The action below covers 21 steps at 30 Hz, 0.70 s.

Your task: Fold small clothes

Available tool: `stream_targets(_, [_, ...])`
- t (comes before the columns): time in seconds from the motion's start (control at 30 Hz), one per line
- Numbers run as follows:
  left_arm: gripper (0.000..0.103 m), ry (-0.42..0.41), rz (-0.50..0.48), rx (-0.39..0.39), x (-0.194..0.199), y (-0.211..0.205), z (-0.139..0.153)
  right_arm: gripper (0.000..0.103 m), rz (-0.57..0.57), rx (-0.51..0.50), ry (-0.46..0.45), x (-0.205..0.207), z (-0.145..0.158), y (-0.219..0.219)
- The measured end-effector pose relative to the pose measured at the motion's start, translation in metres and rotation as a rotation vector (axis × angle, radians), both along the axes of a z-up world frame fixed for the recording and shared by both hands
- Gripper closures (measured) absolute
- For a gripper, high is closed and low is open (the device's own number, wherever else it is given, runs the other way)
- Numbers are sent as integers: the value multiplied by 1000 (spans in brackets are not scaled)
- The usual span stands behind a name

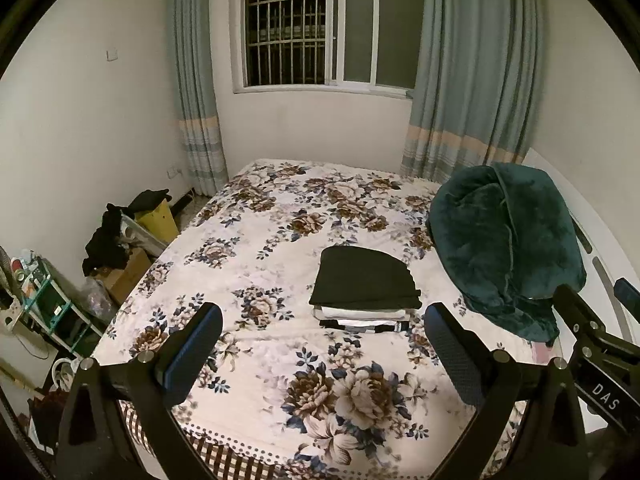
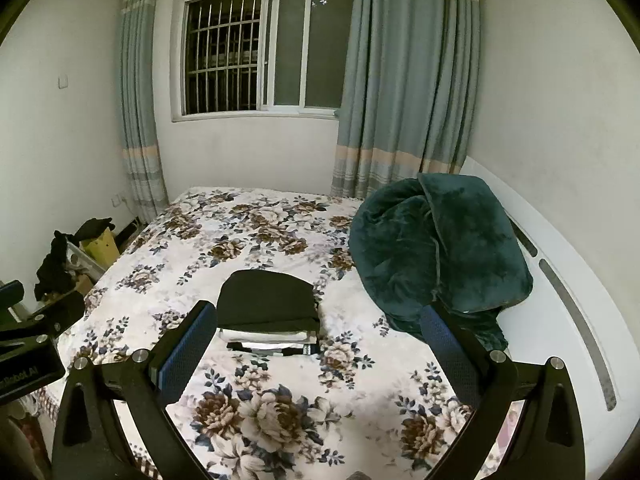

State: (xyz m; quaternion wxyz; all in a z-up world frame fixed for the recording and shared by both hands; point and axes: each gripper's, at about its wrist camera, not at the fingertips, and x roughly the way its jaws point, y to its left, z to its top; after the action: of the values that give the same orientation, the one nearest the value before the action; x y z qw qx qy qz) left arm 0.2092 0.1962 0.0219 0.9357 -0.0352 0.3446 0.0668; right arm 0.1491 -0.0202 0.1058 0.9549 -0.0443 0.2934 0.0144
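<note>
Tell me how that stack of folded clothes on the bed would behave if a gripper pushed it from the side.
The stack of folded clothes would probably shear apart, since its loose layers lie unbound. The black top piece looks floppy and light, likely sliding first.

I see folded clothes stack centre frame on bed. Blanket heap right of stack, on bed. Window top centre, behind bed. Boxes left, beside bed.

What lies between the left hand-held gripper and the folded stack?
Only bare floral bedsheet separates the open left hand-held gripper from the stack of folded clothes; the left wrist view shows this.
</note>
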Motion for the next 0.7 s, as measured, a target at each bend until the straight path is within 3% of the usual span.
stream_targets(0.7, [0, -4, 12, -1, 2, 1, -5, 0, 14, 0, -3, 5, -1, 5])
